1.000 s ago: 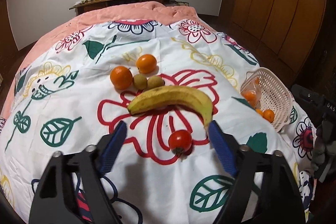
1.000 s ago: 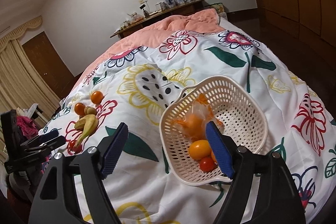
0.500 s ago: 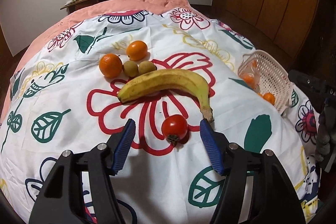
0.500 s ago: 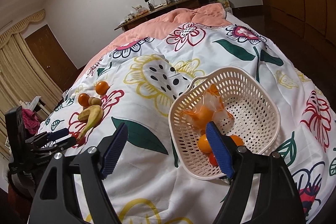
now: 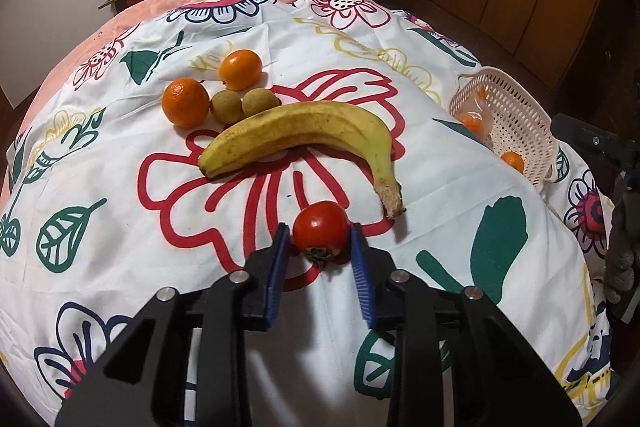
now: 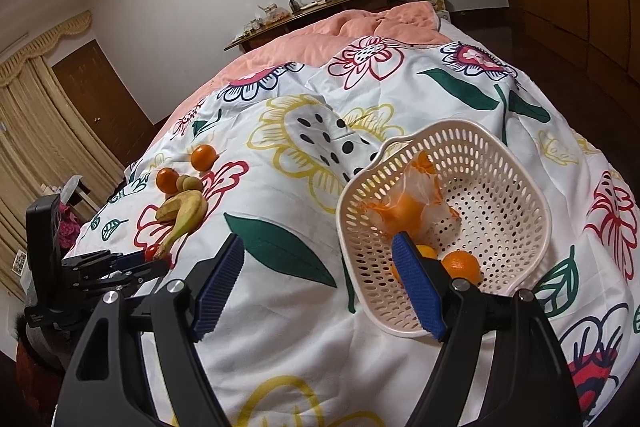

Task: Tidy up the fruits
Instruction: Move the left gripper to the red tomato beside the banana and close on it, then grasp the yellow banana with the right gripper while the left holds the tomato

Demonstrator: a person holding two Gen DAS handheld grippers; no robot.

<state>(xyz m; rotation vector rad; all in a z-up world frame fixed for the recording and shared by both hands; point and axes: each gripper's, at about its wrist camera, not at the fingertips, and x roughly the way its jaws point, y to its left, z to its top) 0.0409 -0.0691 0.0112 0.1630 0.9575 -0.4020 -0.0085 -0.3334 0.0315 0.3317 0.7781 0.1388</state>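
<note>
Toward the left edge of the bed, on the flowered cover, two oranges and two small brown fruits lie touching in a cluster, with the banana curved just in front of them. Nearer the foot of the bed, the left hand-held gripper has its blue pads pressed to either side of the red tomato, which rests on the cover just beside the banana's stem end.

The likely trouble is the grip itself: the tomato is round, smooth and soft, held only near the pad tips, so it could squirt out on the lift or bruise under too hard a squeeze. The stem end is close enough to be nudged as the tomato comes up.

Further right, the white basket sits tilted near the right edge of the bed, already holding a bag of oranges and loose fruit. The right hand-held gripper hangs wide open and empty, one finger over the basket's near rim, partly in the way of a drop there. The soft, sloping cover could let the basket tip.
</note>
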